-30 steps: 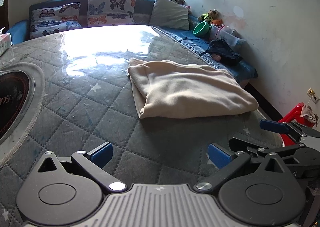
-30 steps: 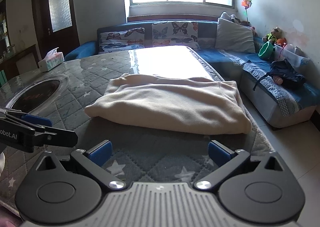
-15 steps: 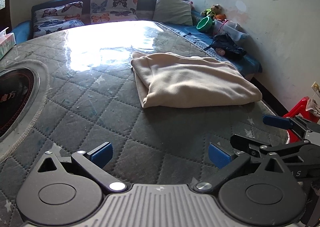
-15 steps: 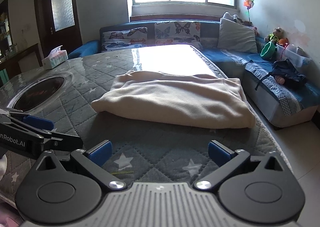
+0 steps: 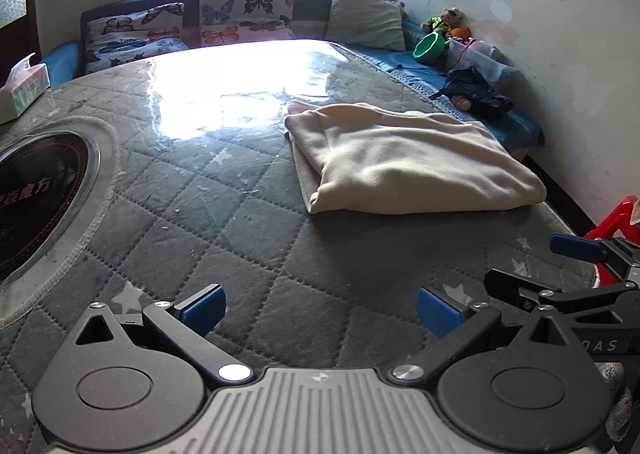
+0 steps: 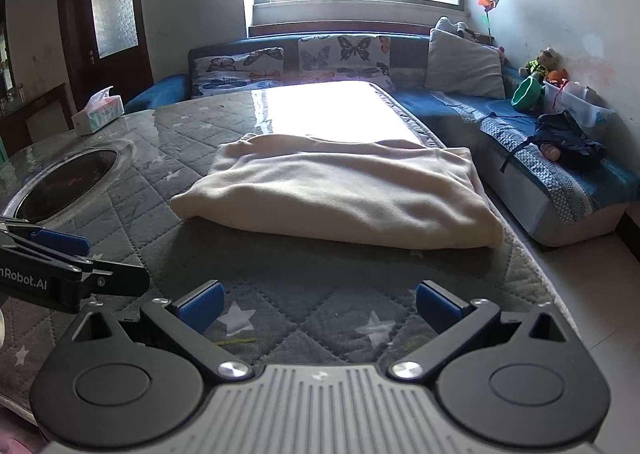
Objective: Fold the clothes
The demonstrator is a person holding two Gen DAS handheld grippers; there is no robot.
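A cream garment lies folded into a thick rectangle on the quilted grey table cover; it also fills the middle of the right wrist view. My left gripper hovers open over bare cover, well short of the garment's near left corner. My right gripper is open too, a short way in front of the garment's near edge, holding nothing. Each gripper shows in the other's view: the right one at the right, the left one at the left.
A round dark inset plate sits in the table at left, a tissue box behind it. A blue sofa with butterfly cushions, a green bowl, toys and dark clothing runs along the back and right. A red stool stands at the table's right edge.
Both grippers have drawn back slightly from the folded garment and stayed open. The garment has not moved.
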